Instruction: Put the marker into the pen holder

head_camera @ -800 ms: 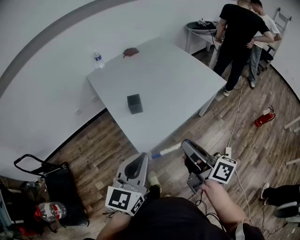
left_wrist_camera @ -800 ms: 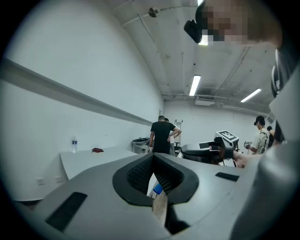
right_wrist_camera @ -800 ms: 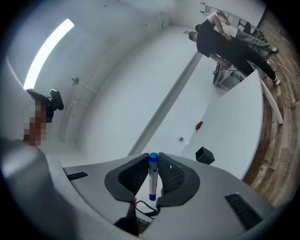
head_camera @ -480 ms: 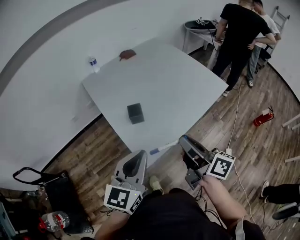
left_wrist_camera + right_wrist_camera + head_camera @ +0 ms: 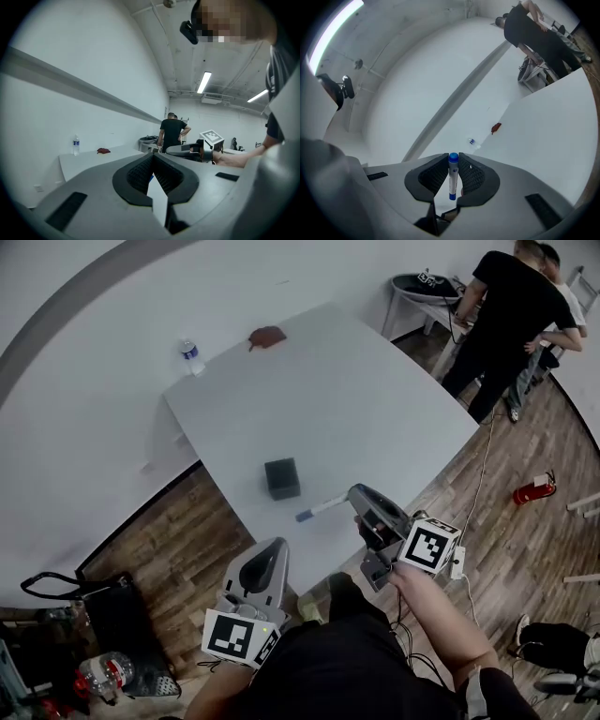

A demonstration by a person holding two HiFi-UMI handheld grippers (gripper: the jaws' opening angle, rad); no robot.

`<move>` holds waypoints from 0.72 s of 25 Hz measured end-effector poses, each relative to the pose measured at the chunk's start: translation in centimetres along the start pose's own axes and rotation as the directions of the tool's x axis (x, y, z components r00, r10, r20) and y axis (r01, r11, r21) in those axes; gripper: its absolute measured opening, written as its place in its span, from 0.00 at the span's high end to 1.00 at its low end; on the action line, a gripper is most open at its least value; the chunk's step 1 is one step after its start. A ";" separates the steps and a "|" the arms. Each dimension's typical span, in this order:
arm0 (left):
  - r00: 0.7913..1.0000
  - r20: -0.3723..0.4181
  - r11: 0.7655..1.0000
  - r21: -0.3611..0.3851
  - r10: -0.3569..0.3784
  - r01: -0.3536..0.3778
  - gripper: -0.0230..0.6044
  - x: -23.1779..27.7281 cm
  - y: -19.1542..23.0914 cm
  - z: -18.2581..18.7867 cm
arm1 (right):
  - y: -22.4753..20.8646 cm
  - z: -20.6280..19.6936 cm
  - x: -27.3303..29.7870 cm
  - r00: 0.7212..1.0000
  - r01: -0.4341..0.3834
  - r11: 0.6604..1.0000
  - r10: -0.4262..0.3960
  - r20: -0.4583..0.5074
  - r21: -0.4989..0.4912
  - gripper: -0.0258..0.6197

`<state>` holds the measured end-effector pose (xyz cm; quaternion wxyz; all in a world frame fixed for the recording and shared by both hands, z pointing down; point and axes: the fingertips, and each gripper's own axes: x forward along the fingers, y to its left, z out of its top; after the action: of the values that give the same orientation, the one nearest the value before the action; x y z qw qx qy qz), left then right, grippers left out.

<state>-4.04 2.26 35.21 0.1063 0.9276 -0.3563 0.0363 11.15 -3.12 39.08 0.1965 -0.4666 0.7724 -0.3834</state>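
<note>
- Two hand-held tools were in the head view: the left tool low at the near edge of the white bench, and the right tool above the bench top.
- The right tool's jaws pinched the marker, whose blue end pointed away from the tool.
- The marker hung roughly level, near the black pen holder but apart from it.
- The left tool's jaws were pressed together with nothing between them.
- A water bottle and a reddish cloth lay at the bench's far edge.
</note>
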 end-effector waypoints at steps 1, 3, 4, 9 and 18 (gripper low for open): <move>1.000 -0.004 1.000 -0.002 0.018 -0.018 0.95 0.6 0.5 0.0 | -0.9 0.2 1.3 1.000 0.000 1.000 0.000 -0.019 -0.010 0.85; 0.998 -0.012 0.998 -0.012 0.057 -0.057 0.95 1.7 1.8 0.0 | -2.7 0.2 3.9 0.998 -0.002 1.000 0.001 -0.065 -0.017 0.85; 0.997 -0.015 0.997 -0.020 0.079 -0.079 0.95 2.2 2.4 0.0 | -3.5 0.1 5.2 0.996 -0.004 1.000 0.002 -0.092 -0.018 0.85; 0.986 -0.034 0.984 -0.064 0.162 -0.164 0.95 5.1 5.8 -0.5 | -6.2 -0.5 10.6 0.981 -0.029 1.000 0.029 -0.192 0.000 0.85; 0.959 -0.087 0.952 -0.123 0.270 -0.279 0.95 8.3 8.9 -2.3 | -12.2 -3.9 16.4 0.939 -0.031 0.989 -0.021 -0.343 -0.144 0.85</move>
<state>-3.80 -9.04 40.20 0.1749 0.8579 -0.4795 0.0589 7.50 -19.15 51.94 0.0247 -0.4038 0.8221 -0.4006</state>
